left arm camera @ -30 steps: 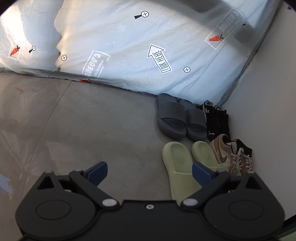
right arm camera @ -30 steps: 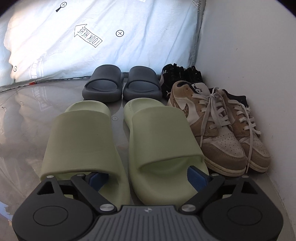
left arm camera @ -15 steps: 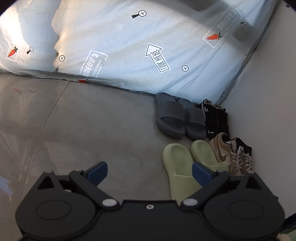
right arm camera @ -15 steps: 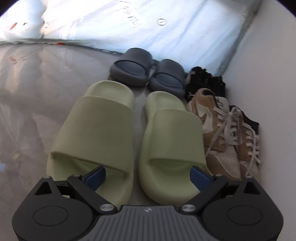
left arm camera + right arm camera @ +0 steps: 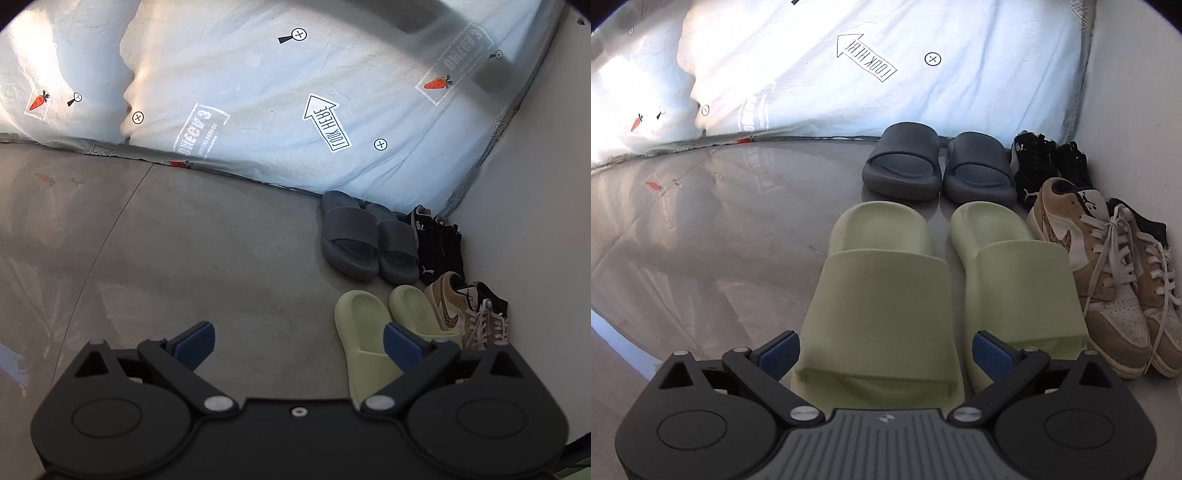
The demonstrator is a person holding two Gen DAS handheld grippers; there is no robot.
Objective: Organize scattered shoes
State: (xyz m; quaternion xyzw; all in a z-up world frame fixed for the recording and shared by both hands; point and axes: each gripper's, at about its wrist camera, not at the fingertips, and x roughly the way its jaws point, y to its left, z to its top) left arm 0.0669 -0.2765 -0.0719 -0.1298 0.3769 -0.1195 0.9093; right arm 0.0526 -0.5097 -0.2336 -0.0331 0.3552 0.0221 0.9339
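Right wrist view: the right tongs (image 5: 884, 352) have just been opening, spread wide over the left green slipper (image 5: 882, 295), not pinching it. Slippers and sneakers (image 5: 1108, 280) sit paired by the wall, looking tidy. Left tongs (image 5: 297, 341) hang spread, empty.

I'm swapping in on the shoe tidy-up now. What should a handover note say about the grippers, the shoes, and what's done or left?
Right gripper: open, jaws have just been opening, straddling the left green slide without pressing it.
Left gripper: open, nothing in it, over bare floor.
Shoes: grey slides, black sneakers, green slides and tan sneakers sit paired in the corner by the wall.
Done: four pairs lined up.
Left: no stray shoes in view.
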